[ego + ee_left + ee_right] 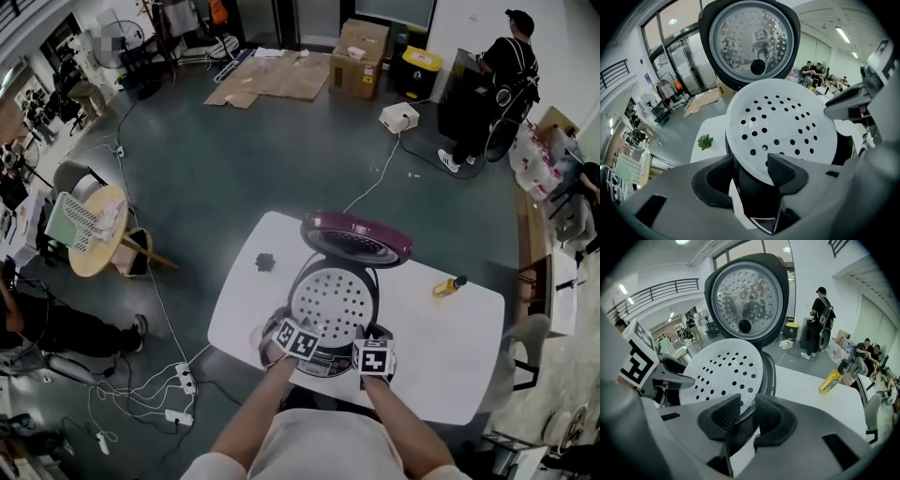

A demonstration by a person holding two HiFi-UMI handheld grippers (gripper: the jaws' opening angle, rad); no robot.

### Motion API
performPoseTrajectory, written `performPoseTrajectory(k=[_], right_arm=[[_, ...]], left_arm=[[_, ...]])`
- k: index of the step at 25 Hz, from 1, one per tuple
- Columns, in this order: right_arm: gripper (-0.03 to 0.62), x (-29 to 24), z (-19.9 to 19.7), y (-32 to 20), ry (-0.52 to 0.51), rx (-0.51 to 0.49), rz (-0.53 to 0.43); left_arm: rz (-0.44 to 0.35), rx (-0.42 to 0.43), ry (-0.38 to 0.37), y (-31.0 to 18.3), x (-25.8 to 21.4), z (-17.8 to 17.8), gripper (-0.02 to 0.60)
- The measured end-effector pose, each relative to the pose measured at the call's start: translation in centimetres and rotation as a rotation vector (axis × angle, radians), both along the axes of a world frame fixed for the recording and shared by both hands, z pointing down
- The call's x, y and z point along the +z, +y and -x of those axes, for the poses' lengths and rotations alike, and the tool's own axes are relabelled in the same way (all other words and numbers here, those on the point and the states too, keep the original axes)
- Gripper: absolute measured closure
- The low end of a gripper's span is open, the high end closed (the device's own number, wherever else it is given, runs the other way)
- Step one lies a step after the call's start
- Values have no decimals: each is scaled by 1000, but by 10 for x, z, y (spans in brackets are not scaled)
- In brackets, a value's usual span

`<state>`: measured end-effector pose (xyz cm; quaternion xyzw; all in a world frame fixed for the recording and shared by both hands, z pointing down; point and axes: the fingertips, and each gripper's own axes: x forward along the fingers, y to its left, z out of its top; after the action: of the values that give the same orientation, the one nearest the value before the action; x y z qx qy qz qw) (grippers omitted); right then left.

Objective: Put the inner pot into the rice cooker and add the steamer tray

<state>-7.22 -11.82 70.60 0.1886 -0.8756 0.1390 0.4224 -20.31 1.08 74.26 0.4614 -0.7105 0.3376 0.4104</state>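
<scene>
The rice cooker stands on the white table with its maroon lid tipped up and back. A white perforated steamer tray lies in its mouth and hides the inside. My left gripper is at the tray's near left rim, its jaws wide open; the rim runs between them, and the left pad stands off it. My right gripper is at the near right rim, jaws close together and shut on the tray's edge. Each gripper shows in the other's view.
A yellow bottle lies on the table to the cooker's right. A small dark-green plant sits to its left. Beyond the table's far edge a cable runs over the floor. A person stands far back right, beside cardboard boxes.
</scene>
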Motion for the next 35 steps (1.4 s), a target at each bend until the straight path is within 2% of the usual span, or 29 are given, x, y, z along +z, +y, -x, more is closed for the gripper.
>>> performPoseTrajectory(k=[5,13,15,20,28,35], right_arm=[[487,12,-2,-2,19,29,65],[450,11,-5,-4,58,-2,-37],[450,7,-5,-4,46,2,-55],[454,-10,4,0,-17,11,-100],[474,-73,12,10,-173,8,-198],[497,-107,2,10,-232,29,-234]], left_arm=[[4,23,6,-1,6,-2,333],[-62,28,25,2,0,1,288],[-99,35,27,2,-6,2,287],[-246,24,67,0,-31,5,298],[-397,111,84,-2,-82,1,333],[-534,146,143,-7,-115,-9,375]])
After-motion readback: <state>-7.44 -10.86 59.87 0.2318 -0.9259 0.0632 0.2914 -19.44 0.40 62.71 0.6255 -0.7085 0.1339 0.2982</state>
